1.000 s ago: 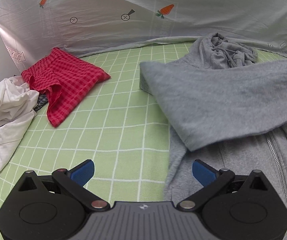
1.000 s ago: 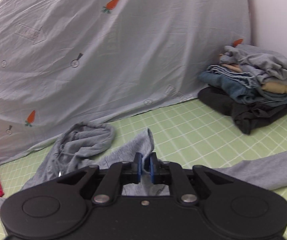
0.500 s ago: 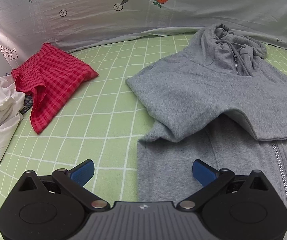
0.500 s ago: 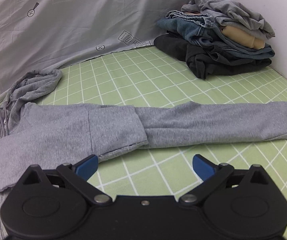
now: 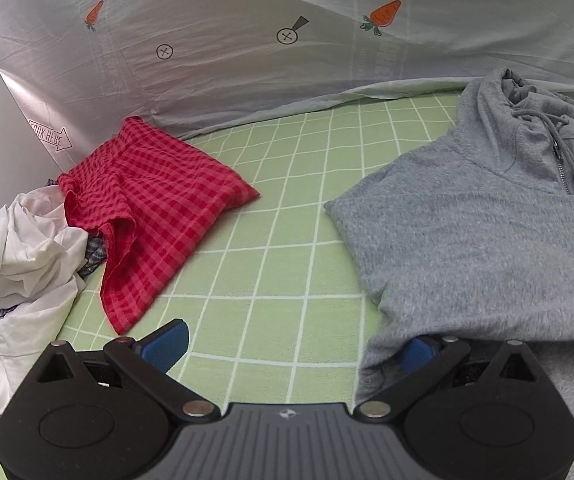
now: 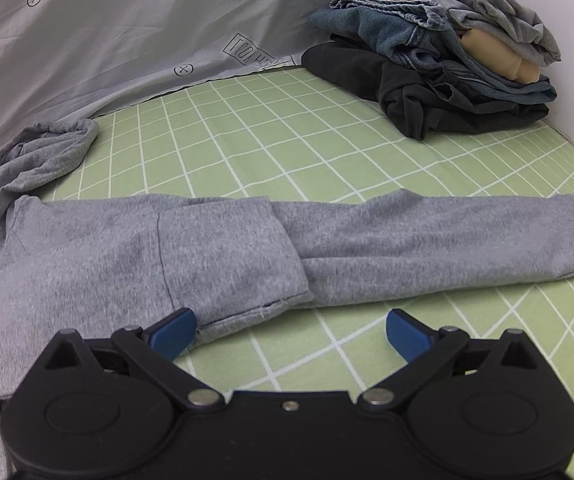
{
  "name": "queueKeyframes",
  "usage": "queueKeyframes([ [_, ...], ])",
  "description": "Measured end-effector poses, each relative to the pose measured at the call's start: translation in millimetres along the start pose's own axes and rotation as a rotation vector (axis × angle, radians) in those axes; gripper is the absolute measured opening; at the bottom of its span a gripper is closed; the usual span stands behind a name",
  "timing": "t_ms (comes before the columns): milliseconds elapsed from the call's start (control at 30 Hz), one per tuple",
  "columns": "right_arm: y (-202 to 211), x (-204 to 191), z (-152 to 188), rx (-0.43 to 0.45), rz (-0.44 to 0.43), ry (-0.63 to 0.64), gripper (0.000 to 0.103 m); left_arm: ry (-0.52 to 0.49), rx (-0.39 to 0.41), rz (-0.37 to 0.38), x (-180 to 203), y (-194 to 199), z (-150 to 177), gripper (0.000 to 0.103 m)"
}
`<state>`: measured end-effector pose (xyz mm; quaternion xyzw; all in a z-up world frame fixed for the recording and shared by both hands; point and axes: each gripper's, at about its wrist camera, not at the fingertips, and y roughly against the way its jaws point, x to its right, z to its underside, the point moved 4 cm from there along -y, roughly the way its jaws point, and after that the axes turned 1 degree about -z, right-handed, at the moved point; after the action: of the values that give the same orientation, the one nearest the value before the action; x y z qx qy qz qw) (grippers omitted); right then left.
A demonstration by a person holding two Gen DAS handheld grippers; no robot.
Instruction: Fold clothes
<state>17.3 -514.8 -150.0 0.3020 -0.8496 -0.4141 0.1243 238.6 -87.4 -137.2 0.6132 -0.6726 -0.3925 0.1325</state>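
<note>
On green grid sheet (image 6: 247, 120): gray hoodie (image 6: 127, 256), folded pile (image 6: 447, 56).

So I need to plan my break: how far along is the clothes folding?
Done: a folded stack sits in the far corner. In hand: the gray hoodie lies zipped on the green mat, one sleeve folded across, the other sleeve stretched out; both grippers are open and empty. Left: the red checked garment and white garment, unfolded.
</note>
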Motion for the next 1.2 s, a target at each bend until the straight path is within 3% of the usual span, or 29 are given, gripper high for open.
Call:
queueKeyframes([
  [100,-3,0,0,-0.013,0.015,0.003,0.103,0.002,0.003,0.046,-7,3,2,0.103],
  [267,-3,1,0,-0.016,0.014,0.000,0.103,-0.130,0.023,0.113,-6,10,-1,0.103],
  [467,-3,4,4,-0.014,0.001,-0.019,0.103,-0.165,0.034,0.243,-27,27,-14,0.103],
  [567,-2,5,7,-0.009,-0.002,-0.022,0.103,-0.132,0.043,0.223,-42,30,-14,0.103],
  [667,0,5,10,-0.005,0.005,-0.019,0.103,-0.064,0.027,0.157,-58,27,-12,0.103],
  [767,2,4,10,-0.001,-0.003,-0.033,0.103,0.022,0.010,0.155,-62,24,-10,0.103],
  [900,3,6,6,0.012,-0.027,-0.075,0.103,0.009,-0.004,0.130,-33,21,-9,0.103],
  [1000,4,5,1,0.023,-0.044,-0.077,0.102,0.017,-0.015,0.164,-10,17,-13,0.103],
  [1067,5,4,-2,0.032,-0.060,-0.075,0.098,-0.008,-0.036,0.150,2,10,-13,0.103],
  [1200,6,2,-9,0.033,-0.081,-0.082,0.075,-0.059,-0.084,0.100,16,-3,-7,0.103],
])
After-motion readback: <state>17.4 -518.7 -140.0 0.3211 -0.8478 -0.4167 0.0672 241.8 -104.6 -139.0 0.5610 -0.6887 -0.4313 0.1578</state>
